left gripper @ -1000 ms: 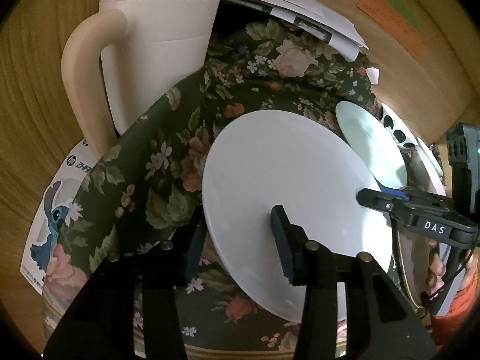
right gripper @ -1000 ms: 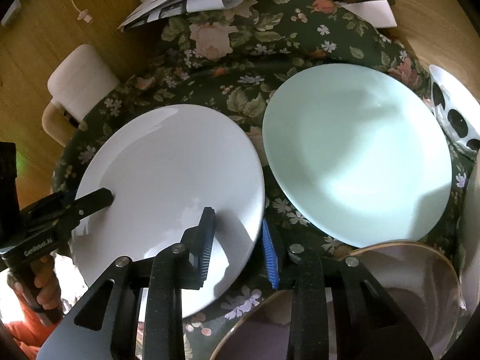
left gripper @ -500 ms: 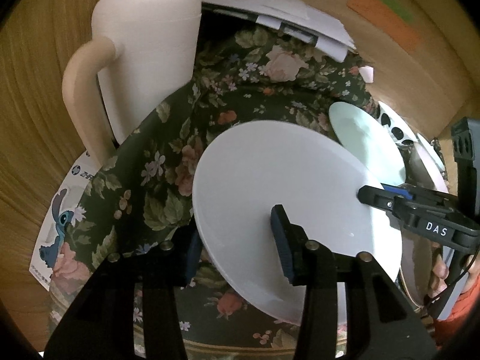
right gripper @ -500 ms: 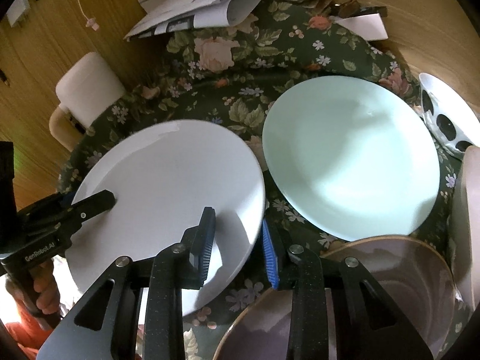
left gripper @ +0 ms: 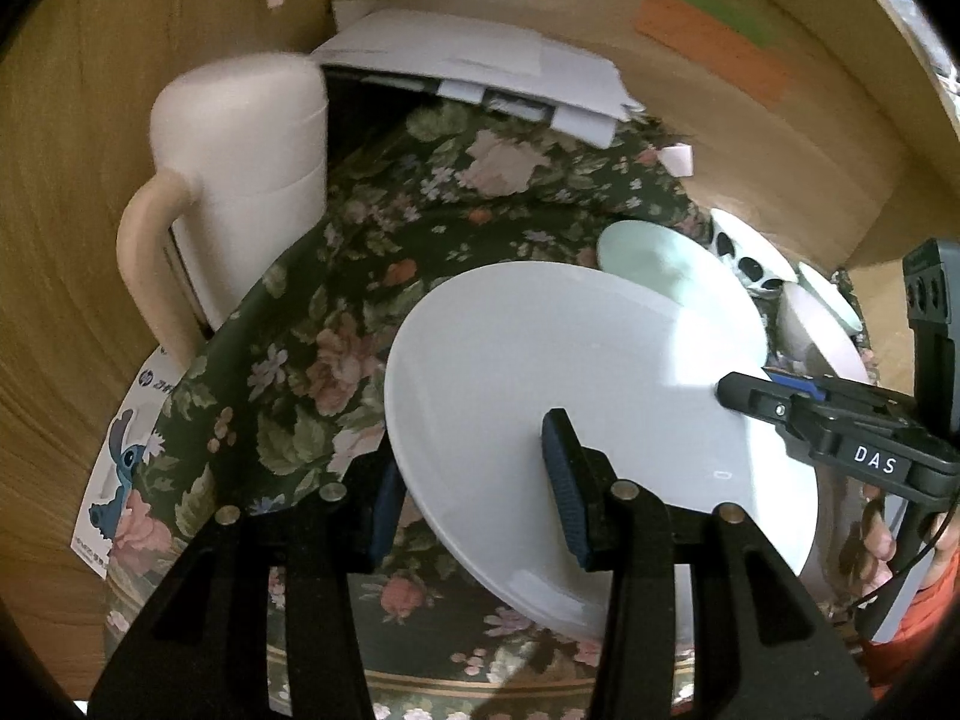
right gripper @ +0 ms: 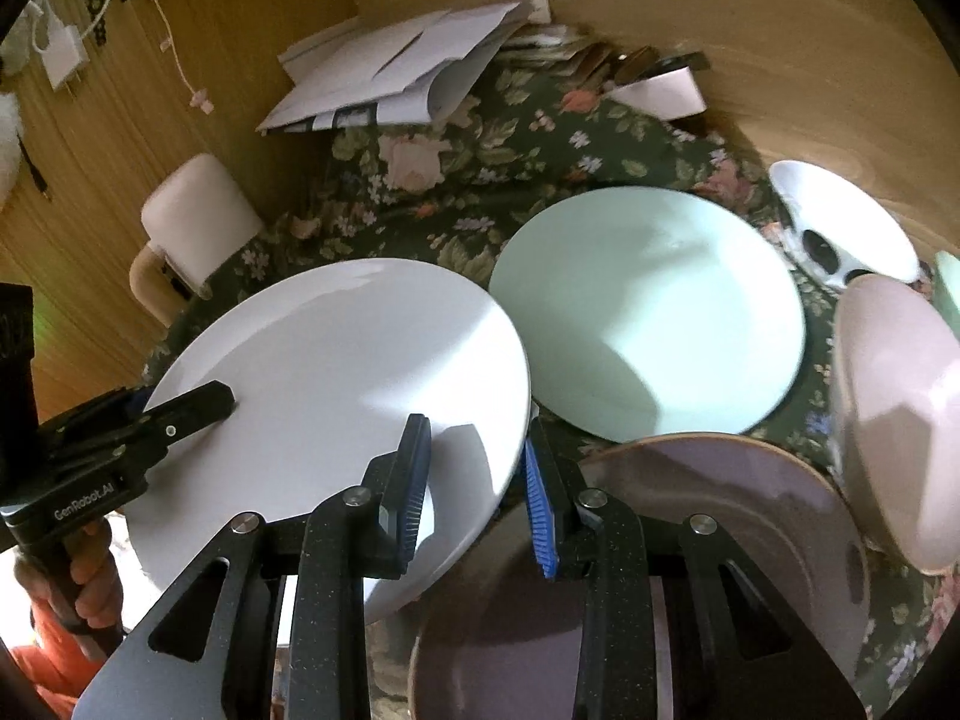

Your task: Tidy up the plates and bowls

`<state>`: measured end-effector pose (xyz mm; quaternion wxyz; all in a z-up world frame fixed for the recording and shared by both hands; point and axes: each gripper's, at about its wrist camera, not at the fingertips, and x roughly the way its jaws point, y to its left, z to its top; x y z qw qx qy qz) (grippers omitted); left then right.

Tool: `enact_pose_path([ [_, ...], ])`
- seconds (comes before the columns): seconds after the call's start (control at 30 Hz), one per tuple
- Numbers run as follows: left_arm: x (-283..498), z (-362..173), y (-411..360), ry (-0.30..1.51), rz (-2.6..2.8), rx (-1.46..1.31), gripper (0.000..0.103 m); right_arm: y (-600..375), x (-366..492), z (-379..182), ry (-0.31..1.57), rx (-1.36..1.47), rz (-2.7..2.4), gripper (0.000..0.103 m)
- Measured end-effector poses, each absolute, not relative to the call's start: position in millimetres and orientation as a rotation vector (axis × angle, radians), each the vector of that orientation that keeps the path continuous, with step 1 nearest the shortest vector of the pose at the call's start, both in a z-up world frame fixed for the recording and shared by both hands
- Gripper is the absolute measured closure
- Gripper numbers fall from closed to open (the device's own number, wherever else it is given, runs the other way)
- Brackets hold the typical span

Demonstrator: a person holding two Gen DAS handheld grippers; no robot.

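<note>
White plate [right gripper: 336,384] is rising off the cloth [left gripper: 372,276] near its front edge, tilting toward the green plate [right gripper: 648,312]; stacking looks next. Left gripper [left gripper: 474,492] and right gripper [right gripper: 477,492] are both clamping its rim

In the left wrist view, at the right edge of the frame, the right tool [left gripper: 744,387] carries a small black label with white capitals reading "DAS" on its dark body. At the lower left of that same view, a printed sheet [left gripper: 123,474] pokes out from under the floral cloth; it shows a round "hp" logo with a few further characters beside it too blurred to read, above a blue cartoon figure. In the right wrist view, at the lower left of the frame, the left tool [right gripper: 198,405] bears pale lettering reading "GenRobot.AI" along its black body.
</note>
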<state>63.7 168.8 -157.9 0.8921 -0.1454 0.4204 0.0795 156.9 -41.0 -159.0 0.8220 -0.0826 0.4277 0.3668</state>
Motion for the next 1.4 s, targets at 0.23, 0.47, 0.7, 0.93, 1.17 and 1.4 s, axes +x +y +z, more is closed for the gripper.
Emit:
enact_pose_path([
  [0.23, 66.3, -145.1, 149.7, 0.843, 0.134, -0.266, 0.059, -63.6, 150.0, -144.4, 0.878, -0.145, 0.754, 0.076],
  [0.47, 67.8, -138.0, 128.4, 0.801, 0.083, -0.212, 0.059, -91.3, 142.0, -135.1, 0.849, -0.122, 0.711, 0.076],
  [0.7, 67.3, -134.0, 104.5, 0.793, 0.029, -0.194, 0.059, -119.0, 135.2, -130.4, 0.83, -0.101, 0.668, 0.076],
  [0.93, 67.0, -133.5, 80.5, 0.793, -0.02, -0.181, 0.059, -142.5, 127.8, -129.4, 0.824, -0.079, 0.628, 0.076],
  [1.17, 70.3, -139.3, 60.8, 0.811, -0.069, -0.189, 0.059, -166.6, 125.5, -132.7, 0.828, -0.054, 0.586, 0.076],
  [1.4, 76.0, -147.9, 42.1, 0.837, -0.103, -0.186, 0.059, -184.6, 124.7, -140.5, 0.848, -0.037, 0.558, 0.076],
])
